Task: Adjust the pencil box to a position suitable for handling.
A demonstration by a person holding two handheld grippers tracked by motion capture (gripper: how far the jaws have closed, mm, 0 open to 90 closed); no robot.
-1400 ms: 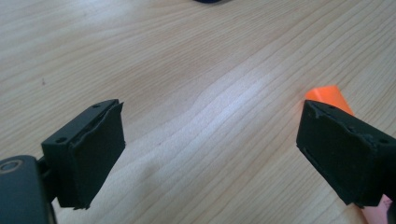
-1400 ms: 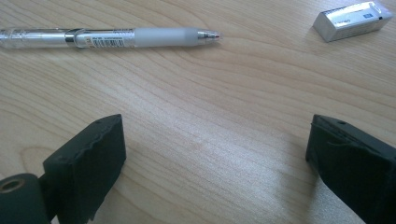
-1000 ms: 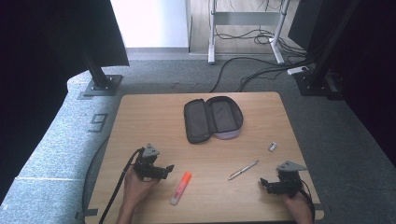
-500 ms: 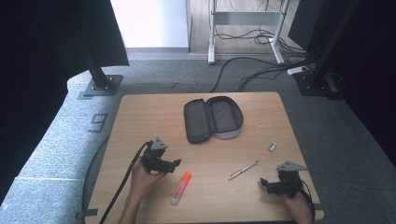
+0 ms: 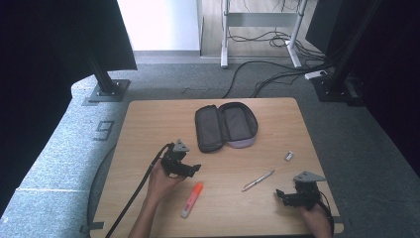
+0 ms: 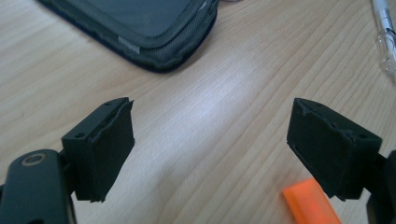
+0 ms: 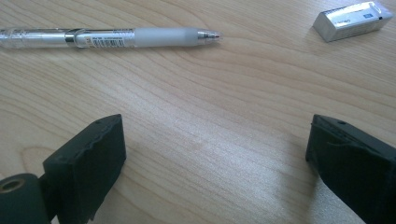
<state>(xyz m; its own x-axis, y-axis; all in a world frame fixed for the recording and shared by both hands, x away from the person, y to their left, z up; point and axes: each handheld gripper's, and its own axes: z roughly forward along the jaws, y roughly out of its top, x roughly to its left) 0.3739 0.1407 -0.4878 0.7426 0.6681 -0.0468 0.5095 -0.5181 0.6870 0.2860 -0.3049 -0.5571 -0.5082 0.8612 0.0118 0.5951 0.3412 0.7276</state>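
high view: left gripper sat at 12 o'clock of the orange highlighter, jaws apart w/ nothing between, just been closing a little. pencil case lay open at table centre; pen, eraser loose at its 5 o'clock.

left gripper view: highlighter lay at 5 o'clock, just beside one jaw, untouched.

right gripper view: right gripper spread, empty; pen at 11 o'clock.

nothing packed yet, prob all three left.

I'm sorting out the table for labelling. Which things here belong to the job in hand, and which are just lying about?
In the job: left gripper, jaws just closing a little, nothing between them; orange highlighter; open pencil case.

Lying about: pen; small silver eraser; floor cables.
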